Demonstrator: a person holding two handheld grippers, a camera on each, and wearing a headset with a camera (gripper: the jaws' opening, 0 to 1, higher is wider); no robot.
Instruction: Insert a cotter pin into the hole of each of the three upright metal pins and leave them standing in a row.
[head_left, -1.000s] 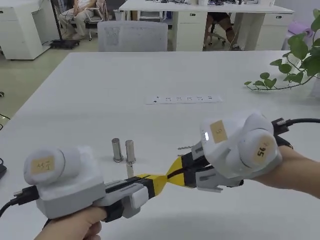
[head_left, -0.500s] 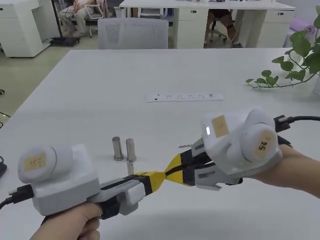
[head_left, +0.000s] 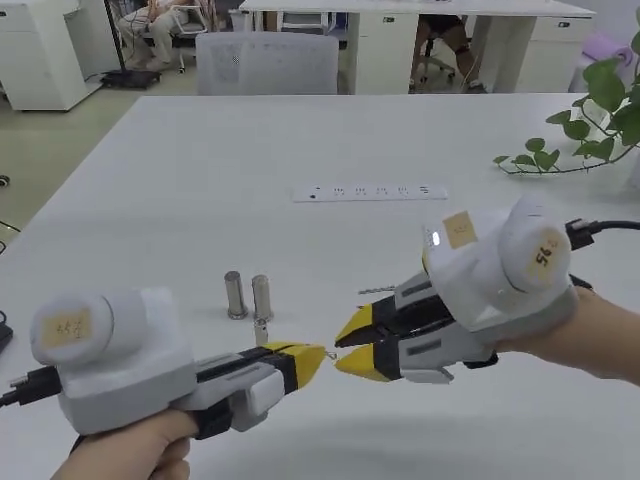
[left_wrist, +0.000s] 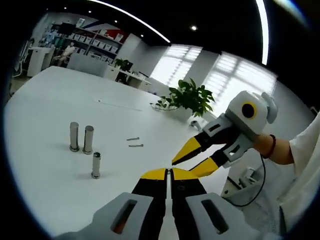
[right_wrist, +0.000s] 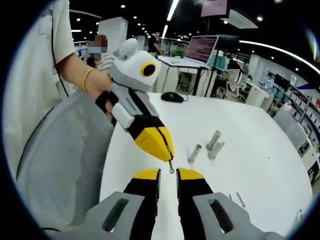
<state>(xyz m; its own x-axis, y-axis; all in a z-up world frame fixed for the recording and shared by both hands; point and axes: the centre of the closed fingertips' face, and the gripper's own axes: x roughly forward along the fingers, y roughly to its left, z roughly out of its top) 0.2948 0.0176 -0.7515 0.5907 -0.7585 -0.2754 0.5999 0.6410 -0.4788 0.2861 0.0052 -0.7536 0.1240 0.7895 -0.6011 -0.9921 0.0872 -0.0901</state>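
Thin wire cotter pin (right_wrist: 171, 167), hooked at its end, is pinched at the tip of the clenched left tongs (head_left: 320, 354). There's bare desk (head_left: 420, 140) all round, and three metal pins (head_left: 262, 297) stand upright just beyond. Right tongs (head_left: 341, 349) gape released, tips just beside the cotter pin.

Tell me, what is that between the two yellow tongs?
A thin cotter pin pokes out of the shut left tongs toward the open right tongs. You can see it in the right gripper view and the head view.
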